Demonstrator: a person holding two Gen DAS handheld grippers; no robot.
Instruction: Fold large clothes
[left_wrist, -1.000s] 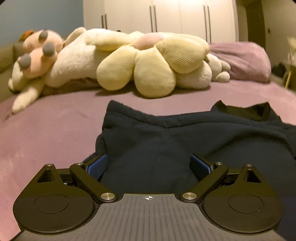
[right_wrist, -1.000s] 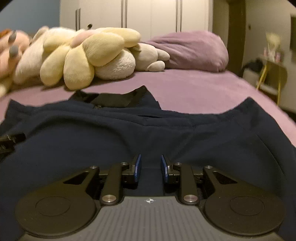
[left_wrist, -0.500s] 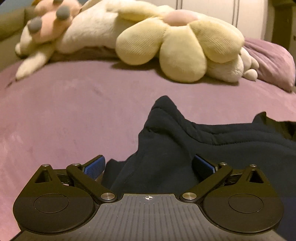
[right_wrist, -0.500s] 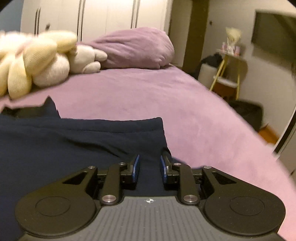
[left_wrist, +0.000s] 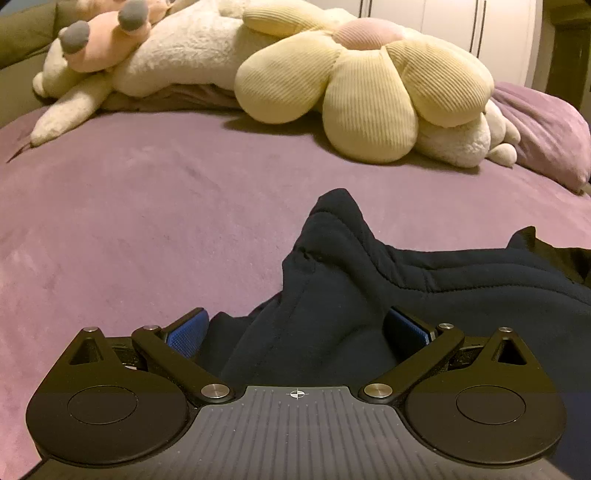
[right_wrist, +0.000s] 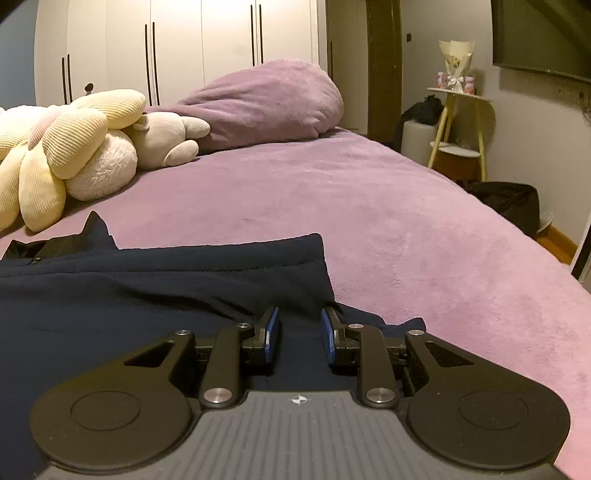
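Observation:
A dark navy garment (left_wrist: 388, 295) lies spread flat on the purple bed cover (left_wrist: 147, 221). My left gripper (left_wrist: 295, 325) hangs low over its left corner, jaws wide open, with a raised fold of cloth between the blue pads (left_wrist: 184, 330) but not pressed by them. In the right wrist view the same garment (right_wrist: 147, 295) ends in a right corner just past my right gripper (right_wrist: 299, 326). Its jaws stand a narrow gap apart over the flat cloth, and nothing is pinched between them.
A yellow flower cushion (left_wrist: 362, 92) and white plush toys (left_wrist: 166, 62) lie along the far side of the bed. A purple pillow (right_wrist: 266, 99) sits at the far right. Beyond the bed's right edge stand a small side table (right_wrist: 458, 122) and a dark bag (right_wrist: 509, 206).
My left gripper has slid left from the garment's middle to its left corner. My right gripper has slid right to the right corner. Neither jaw opening changed and the garment stayed put.

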